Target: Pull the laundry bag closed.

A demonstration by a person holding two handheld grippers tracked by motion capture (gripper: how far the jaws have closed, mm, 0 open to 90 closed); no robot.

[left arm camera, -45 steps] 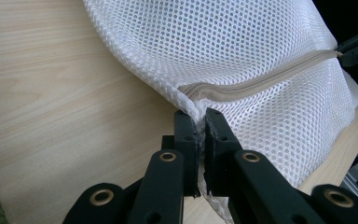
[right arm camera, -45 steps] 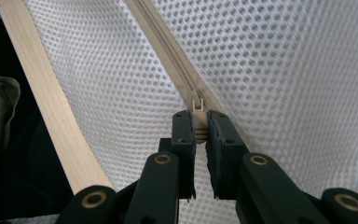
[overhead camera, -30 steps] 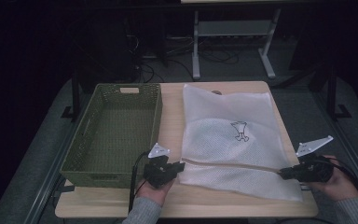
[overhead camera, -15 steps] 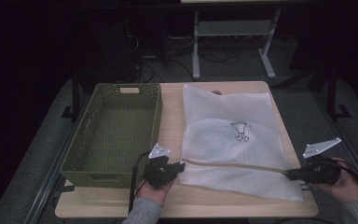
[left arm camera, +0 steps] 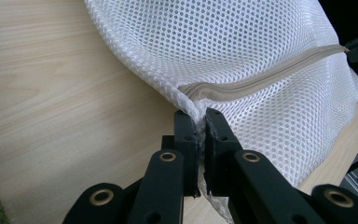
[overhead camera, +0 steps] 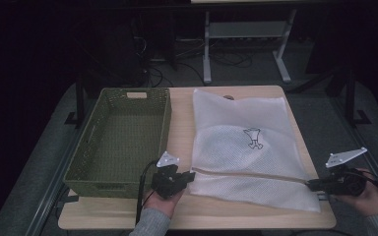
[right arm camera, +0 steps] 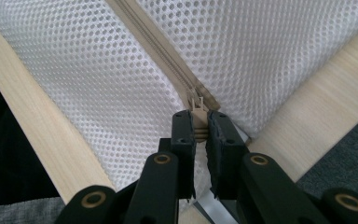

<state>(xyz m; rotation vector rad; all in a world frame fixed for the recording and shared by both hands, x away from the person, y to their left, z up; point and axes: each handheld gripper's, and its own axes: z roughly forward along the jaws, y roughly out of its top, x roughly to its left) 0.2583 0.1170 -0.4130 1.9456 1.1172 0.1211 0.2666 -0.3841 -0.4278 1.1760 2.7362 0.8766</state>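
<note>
We find the white mesh bag lying flat on the right half of the light wooden table, its long axis running near to far. Its beige zipper runs left to right along the near edge, with the zipper pull at the right end. The left tool is pressed together on the bag's near left corner; the right tool pinches the pull. A green woven basket occupies the table's left half. Beyond the table, the dark room holds a grey metal stand and floor cables.
</note>
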